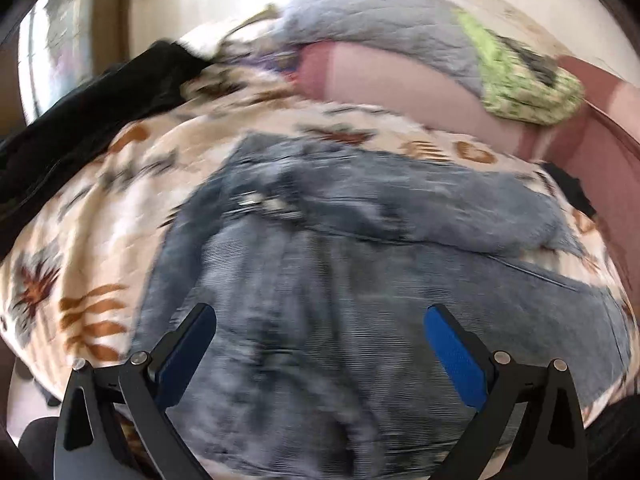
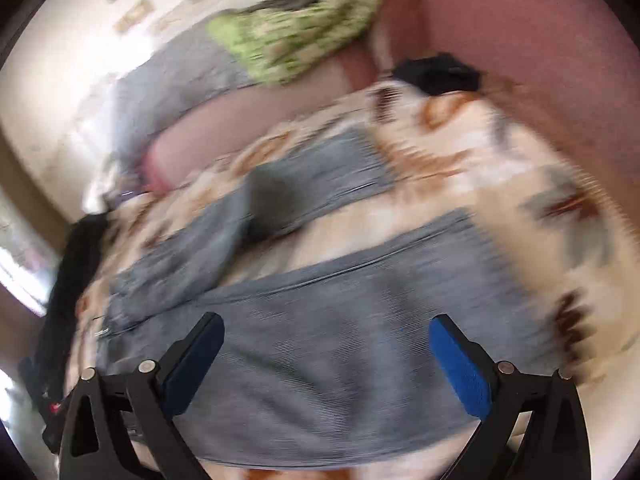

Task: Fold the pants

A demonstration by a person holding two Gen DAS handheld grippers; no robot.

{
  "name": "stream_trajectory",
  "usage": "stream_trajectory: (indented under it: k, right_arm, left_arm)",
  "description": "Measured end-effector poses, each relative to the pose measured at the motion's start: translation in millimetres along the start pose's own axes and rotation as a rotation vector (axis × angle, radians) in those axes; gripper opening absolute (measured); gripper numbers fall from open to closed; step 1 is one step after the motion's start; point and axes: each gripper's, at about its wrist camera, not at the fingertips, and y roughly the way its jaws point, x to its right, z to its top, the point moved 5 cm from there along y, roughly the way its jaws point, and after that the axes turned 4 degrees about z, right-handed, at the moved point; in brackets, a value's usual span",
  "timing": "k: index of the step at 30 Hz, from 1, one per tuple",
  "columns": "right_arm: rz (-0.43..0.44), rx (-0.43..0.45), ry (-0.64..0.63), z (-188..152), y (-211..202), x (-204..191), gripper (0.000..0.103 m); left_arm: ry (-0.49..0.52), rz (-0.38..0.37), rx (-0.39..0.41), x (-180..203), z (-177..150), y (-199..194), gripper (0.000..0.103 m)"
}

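Blue-grey denim pants (image 1: 340,248) lie spread on a cream bedcover with brown leaf print (image 1: 92,240). In the left wrist view the waist with its metal button sits at the centre left, and my left gripper (image 1: 320,320) hovers open just above the fabric, holding nothing. In the right wrist view the pants (image 2: 320,320) show two legs running up and right, with a strip of cover between them. My right gripper (image 2: 326,332) is open over the nearer leg, blue pads wide apart. Both views are motion-blurred.
A black garment (image 1: 92,120) lies at the cover's left edge. A grey quilted blanket (image 1: 380,24) and a green patterned cloth (image 1: 520,80) rest on pink cushions (image 2: 520,40) behind. A small black object (image 2: 436,72) sits at the cover's far corner.
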Motion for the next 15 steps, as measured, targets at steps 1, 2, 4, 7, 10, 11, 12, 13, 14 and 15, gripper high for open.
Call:
stream_trajectory:
  k: [1,2,4,7,10,11,12,13,14,15]
  right_arm:
    - [-0.065,-0.038,-0.012,9.2,1.2,20.8,0.103]
    - [-0.081,-0.058,-0.011,15.4,3.0,34.7,0.103]
    - [-0.027,-0.126,0.027,30.3,17.2,62.6,0.103]
    - [0.0,-0.205,0.041,39.4,41.3,72.6,0.103]
    - [-0.015,-0.258,0.002,32.4,61.9,70.0,0.096]
    - [-0.017,-0.274,-0.007,29.9,66.1,69.1,0.083]
    - [-0.03,-0.294,-0.016,25.4,72.5,69.2,0.076]
    - [-0.051,-0.308,-0.02,20.4,77.1,69.7,0.057]
    - [-0.077,-0.306,-0.032,18.4,77.9,69.3,0.044]
    - [-0.108,-0.299,-0.06,16.9,77.0,68.2,0.039]
  left_arm:
    - [-0.011,0.007,-0.014,-6.3,0.6,3.0,0.103]
    - [-0.025,0.015,-0.033,-12.4,1.0,6.6,0.103]
    - [-0.049,0.017,-0.061,-21.9,0.3,12.5,0.103]
    - [-0.05,0.043,-0.109,-28.6,-3.2,20.6,0.103]
    - [-0.029,0.073,-0.138,-32.3,-7.9,28.3,0.103]
    - [-0.028,0.075,-0.143,-34.3,-9.6,30.7,0.103]
    - [-0.029,0.076,-0.153,-36.0,-12.3,34.6,0.103]
    - [-0.03,0.076,-0.159,-37.0,-14.7,35.4,0.103]
    - [-0.025,0.078,-0.157,-37.1,-15.7,36.2,0.103]
    - [-0.012,0.086,-0.152,-35.9,-16.1,36.5,0.103]
